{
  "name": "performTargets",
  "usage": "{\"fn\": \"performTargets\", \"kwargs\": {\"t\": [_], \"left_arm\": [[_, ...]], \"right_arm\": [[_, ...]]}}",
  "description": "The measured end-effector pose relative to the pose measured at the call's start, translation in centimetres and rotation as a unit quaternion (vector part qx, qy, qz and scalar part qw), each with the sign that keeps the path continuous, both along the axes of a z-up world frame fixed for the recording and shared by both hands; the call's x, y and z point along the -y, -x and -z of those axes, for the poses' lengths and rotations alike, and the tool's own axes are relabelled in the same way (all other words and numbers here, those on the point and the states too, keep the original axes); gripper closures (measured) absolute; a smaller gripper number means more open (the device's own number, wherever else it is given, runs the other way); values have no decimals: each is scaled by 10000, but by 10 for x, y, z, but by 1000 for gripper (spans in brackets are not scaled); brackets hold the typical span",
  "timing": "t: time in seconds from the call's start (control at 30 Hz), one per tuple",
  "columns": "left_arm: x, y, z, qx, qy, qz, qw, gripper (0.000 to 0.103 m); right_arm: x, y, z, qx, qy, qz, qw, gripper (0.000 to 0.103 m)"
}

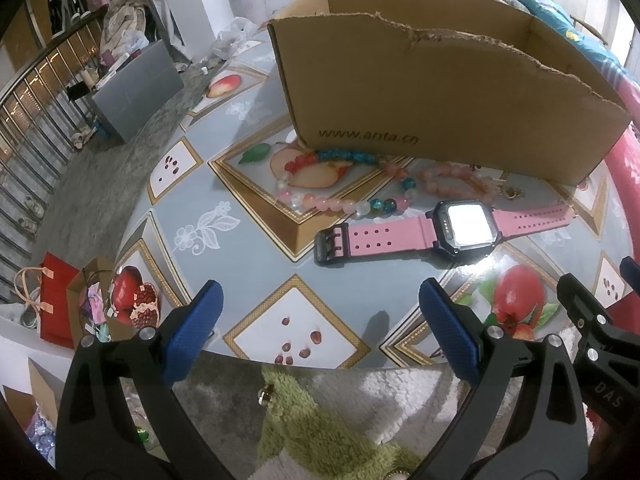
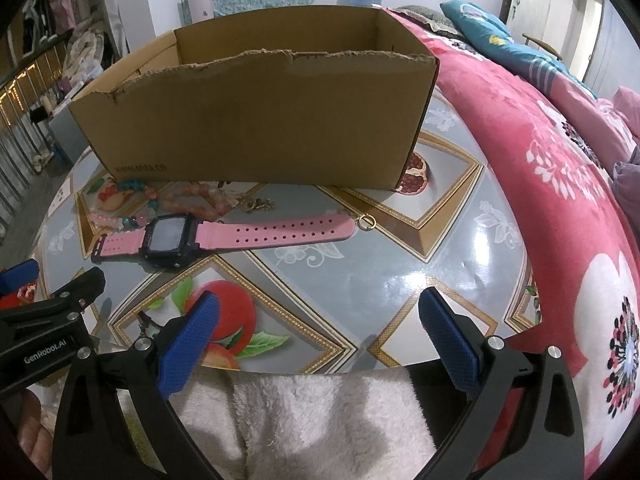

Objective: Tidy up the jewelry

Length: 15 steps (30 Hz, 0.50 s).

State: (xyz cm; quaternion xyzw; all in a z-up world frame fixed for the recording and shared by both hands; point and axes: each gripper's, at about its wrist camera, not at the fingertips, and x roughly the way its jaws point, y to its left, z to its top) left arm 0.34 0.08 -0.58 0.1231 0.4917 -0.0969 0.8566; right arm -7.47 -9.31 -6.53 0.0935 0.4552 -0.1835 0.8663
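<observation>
While both tools hang spread and empty, watch ahead risks snagging bead bracelet touching its strap.

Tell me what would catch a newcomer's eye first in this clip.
Probably the pink watch, lying flat on the fruit-patterned table with its screen glaring white. Behind it stands a torn-edged cardboard box, with a bead necklace curled on the table at its foot. Both hand-held grippers, left and right, hover open at the near edge.
</observation>
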Motion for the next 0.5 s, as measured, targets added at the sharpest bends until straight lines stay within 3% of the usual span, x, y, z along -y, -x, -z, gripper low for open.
{"fn": "performTargets", "kwargs": {"t": [0.5], "left_arm": [[7, -13, 14, -199, -169, -59, 9996, 8]], "right_arm": [[18, -22, 28, -357, -44, -8, 9994, 6]]}}
